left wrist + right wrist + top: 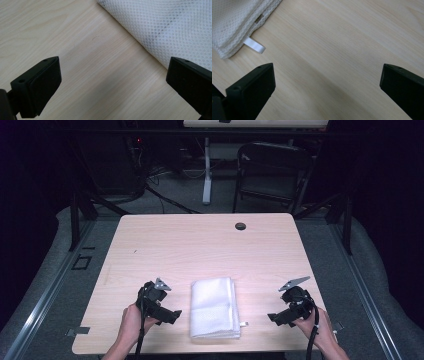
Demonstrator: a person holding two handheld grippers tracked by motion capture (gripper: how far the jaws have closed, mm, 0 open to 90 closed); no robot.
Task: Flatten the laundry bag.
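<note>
big light wood table (200,245) takes up most of the high view, with a small dark round plug (240,226) up near its far edge, around 12 o'clock. a folded white mesh cloth (214,307) lies flat near the front edge, about 6 o'clock on the table, and a little white tag (254,45) pokes out by its near right corner. the left claw (172,316) sits just beside the cloth at its 9 o'clock, jaws spread wide, nothing in them. the right claw (274,318) is off at the cloth's 3 o'clock, a bit apart from it, also wide open and holding nothing, just bare wood between the jaws.
</note>
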